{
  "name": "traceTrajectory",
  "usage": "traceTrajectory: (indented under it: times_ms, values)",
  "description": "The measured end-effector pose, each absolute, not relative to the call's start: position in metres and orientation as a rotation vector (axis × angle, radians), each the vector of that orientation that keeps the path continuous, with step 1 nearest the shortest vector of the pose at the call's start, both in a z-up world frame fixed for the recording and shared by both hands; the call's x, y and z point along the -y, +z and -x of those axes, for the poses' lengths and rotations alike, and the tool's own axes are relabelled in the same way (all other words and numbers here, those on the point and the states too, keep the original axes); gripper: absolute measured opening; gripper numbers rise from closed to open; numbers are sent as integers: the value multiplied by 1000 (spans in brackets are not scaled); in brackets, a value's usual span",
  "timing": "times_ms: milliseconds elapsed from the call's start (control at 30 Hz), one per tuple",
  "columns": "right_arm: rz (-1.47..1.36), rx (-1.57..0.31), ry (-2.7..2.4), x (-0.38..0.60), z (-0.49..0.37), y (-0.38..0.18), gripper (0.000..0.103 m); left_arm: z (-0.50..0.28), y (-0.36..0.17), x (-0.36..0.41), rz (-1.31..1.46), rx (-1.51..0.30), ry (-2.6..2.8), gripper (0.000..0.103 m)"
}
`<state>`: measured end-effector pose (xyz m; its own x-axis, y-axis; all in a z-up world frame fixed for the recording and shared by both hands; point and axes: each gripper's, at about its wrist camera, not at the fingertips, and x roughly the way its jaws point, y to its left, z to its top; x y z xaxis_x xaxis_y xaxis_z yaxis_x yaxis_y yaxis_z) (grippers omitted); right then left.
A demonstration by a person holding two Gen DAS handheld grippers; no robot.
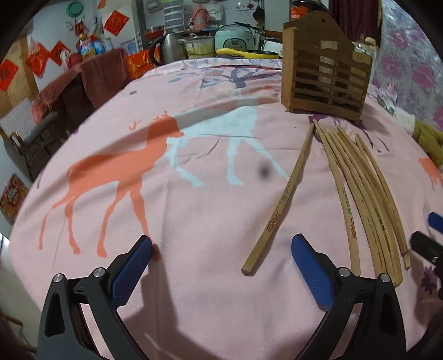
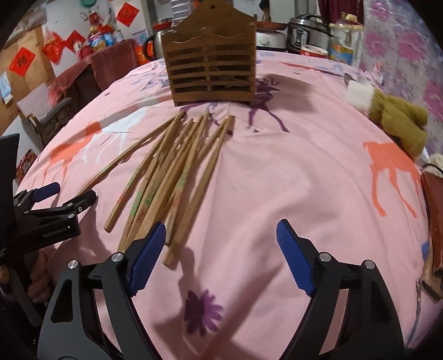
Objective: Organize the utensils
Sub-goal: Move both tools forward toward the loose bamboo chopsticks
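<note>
Black angular tongs [image 1: 221,246], blue textured pads [image 1: 133,270], silver screws, white lettering on left body.

Premises: a lived-in home, kitchen and dining area. The counter [image 1: 210,216] carries a pink deer-print cloth. Behind it stand a rice cooker [image 1: 234,38], a kettle [image 1: 169,49] and a pressure cooker [image 2: 310,31] (all domestic). Red paper decorations [image 1: 115,22] hang on the wall.

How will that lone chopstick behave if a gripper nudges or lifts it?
The lone chopstick looks like thin, rigid wood, so it should stay stiff and feel light. Its near end looks round, so a sideways nudge may roll it on the cloth. Pinched near one end, its length would probably make it tilt.
</note>
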<state>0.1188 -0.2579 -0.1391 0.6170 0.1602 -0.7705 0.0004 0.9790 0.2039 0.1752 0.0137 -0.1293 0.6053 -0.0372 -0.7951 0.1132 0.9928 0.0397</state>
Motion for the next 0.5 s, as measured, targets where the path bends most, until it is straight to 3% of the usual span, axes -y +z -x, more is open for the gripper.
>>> traceTrajectory:
  times_ms: [267,500]
  values:
    - [-169,-934,-75,279,-134,-148,74,-174,-131,-16,-76,-914,-84,99]
    - [-279,-896,-68,313,-124,-140,58,-173,-131,-15,-79,-918,-85,98]
